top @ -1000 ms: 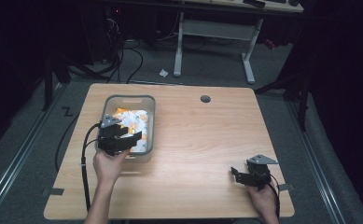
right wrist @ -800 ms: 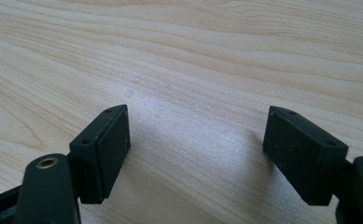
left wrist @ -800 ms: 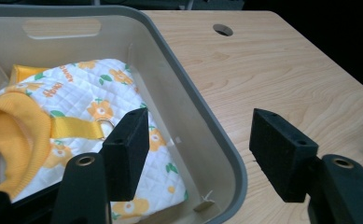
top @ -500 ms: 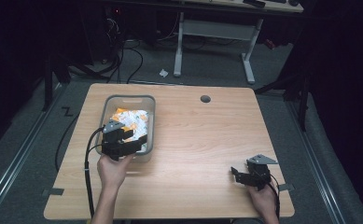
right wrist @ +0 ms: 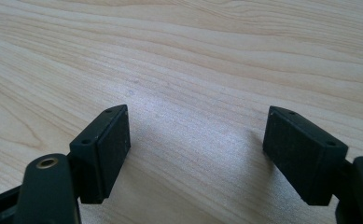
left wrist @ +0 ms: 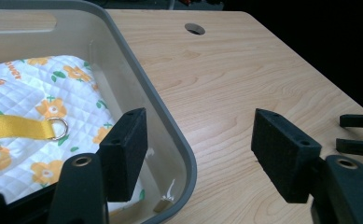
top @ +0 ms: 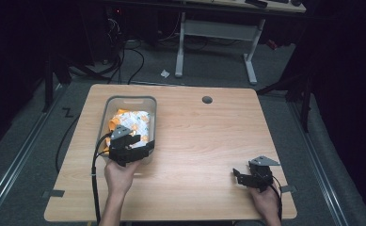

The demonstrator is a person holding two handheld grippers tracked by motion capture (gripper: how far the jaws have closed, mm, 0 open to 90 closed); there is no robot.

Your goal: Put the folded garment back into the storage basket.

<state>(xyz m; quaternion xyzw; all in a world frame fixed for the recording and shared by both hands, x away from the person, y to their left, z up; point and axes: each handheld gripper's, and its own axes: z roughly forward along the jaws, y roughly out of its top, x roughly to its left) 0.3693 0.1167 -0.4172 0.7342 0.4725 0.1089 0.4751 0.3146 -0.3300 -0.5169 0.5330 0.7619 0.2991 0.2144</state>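
A grey plastic bin (top: 126, 100) stands on the left half of the wooden table. It holds a white quilted cloth (top: 132, 120) printed with orange flowers. In the left gripper view the cloth (left wrist: 30, 100) carries a yellow strap (left wrist: 11, 127) ending in a metal ring. My left gripper (top: 140, 143) is open at the bin's near right corner. Its jaws (left wrist: 202, 154) straddle the bin wall (left wrist: 170, 126), one inside over the cloth, one outside over the table. My right gripper (top: 237, 176) rests open near the table's front right, with bare wood between its jaws (right wrist: 195, 154).
A round cable hole (top: 207, 100) sits near the table's far edge. Bare wood (top: 204, 141) spreads between the bin and the right gripper. A black cable (top: 95, 179) trails from the left gripper off the front edge. Desk legs and cables lie on the floor beyond.
My left gripper has drawn back toward the person and slightly right, from over the cloth to the bin's near right corner. The right gripper has stayed put.
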